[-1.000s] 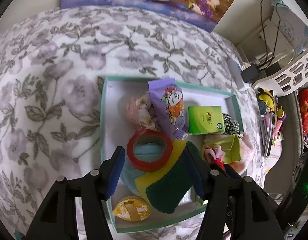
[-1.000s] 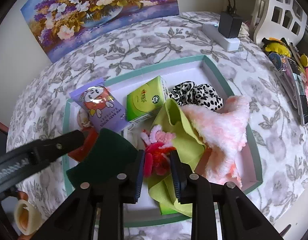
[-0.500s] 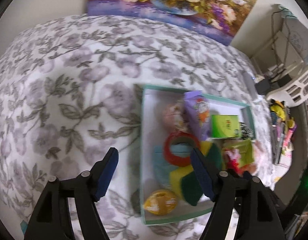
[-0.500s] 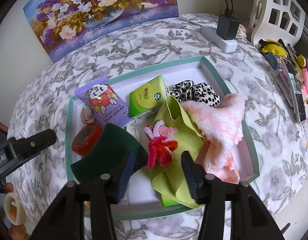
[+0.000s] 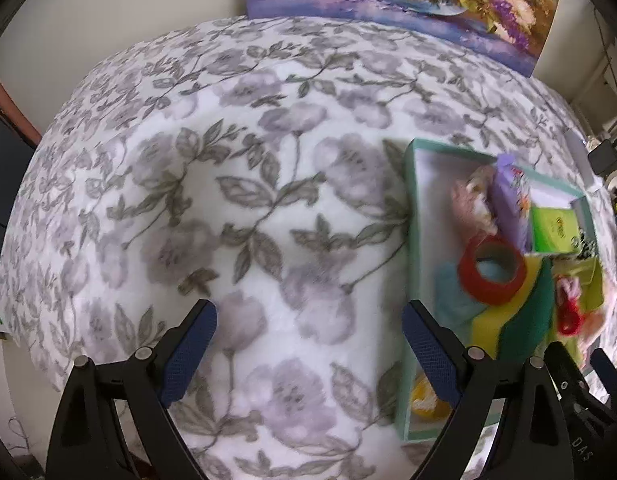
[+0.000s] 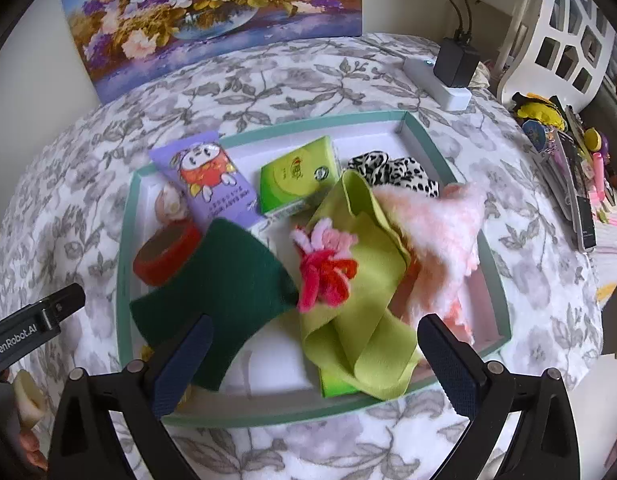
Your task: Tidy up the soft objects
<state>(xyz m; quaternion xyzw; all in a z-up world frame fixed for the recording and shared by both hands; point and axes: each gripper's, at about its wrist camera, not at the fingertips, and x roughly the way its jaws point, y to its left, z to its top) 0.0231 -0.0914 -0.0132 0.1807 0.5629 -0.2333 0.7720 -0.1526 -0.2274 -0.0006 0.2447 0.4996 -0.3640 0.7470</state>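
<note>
- I am looking at the shallow white tray with a mint-green rim (image 6: pixel 123 264), which is sitting on the grey-flowered white cloth (image 5: pixel 236 184); the soft objects are lying inside it.
- In the tray's middle, a pink-and-red fuzzy pipe-cleaner flower (image 6: pixel 324 266) is resting on a lime-green folded felt cloth (image 6: pixel 364 320), free of any grip.
- Just left of the flower, a dark green felt sheet (image 6: pixel 220 284) is overlapping a red tape ring (image 6: pixel 166 254); right of it, a fluffy pink-and-white towel (image 6: pixel 440 236) is draping over the tray's rim.
- Toward the tray's far side are lying a purple cartoon-printed pouch (image 6: pixel 206 178), a green tissue packet (image 6: pixel 298 178) and a black-and-white spotted scrunchie (image 6: pixel 396 170).
- My right gripper (image 6: pixel 314 340) is hovering over the tray's near edge; its jaws have just been opening and are standing wide, holding nothing.
- My left gripper (image 5: pixel 308 330) is hanging over bare cloth left of the tray, jaws likewise just opening, nothing between them.
</note>
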